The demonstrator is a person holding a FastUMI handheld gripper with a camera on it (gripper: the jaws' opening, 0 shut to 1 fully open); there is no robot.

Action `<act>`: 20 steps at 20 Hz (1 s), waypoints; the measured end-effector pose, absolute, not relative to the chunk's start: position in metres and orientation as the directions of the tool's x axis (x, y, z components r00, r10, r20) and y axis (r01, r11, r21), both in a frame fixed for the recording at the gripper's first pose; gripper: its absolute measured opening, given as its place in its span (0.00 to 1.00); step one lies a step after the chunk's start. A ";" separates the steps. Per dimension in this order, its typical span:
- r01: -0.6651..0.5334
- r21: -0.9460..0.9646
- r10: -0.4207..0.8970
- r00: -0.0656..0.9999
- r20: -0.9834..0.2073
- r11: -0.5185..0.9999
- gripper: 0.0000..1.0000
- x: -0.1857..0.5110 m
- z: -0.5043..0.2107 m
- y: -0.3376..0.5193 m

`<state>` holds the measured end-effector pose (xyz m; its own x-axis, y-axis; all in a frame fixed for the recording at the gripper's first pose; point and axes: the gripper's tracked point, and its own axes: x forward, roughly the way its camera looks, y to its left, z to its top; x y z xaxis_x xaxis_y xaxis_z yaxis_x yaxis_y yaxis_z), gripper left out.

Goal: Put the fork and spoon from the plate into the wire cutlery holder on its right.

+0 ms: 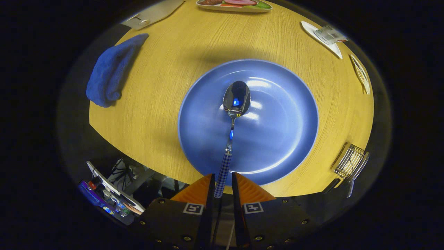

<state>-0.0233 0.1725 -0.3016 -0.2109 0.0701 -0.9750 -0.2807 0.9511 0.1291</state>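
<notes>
A steel spoon [237,99] with a blue-checked handle points away from me over the round blue plate [277,146], its bowl above the plate's middle. The handle's end sits between the fingers of my gripper [222,174], which is shut on it near the plate's near rim. To the right of the plate, at the table's edge, stands the wire cutlery holder [351,161]. A checked handle [350,188], seemingly the fork's, sticks out of it.
The plate lies on a round wooden table [156,114]. A blue cloth [109,74] lies at the left. A plate of food [236,5] is at the far edge, and white cards [324,36] are at the far right. The table's near edge runs just ahead of my fingers.
</notes>
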 end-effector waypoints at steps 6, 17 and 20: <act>-0.271 0.111 0.052 -0.218 -0.975 0.956 0.28 -0.019 -0.319 0.170; -0.384 0.113 0.006 -0.271 -0.963 0.916 0.02 -0.027 -0.311 0.136; -0.386 0.133 0.021 -0.282 -0.959 0.913 0.02 -0.028 -0.294 0.116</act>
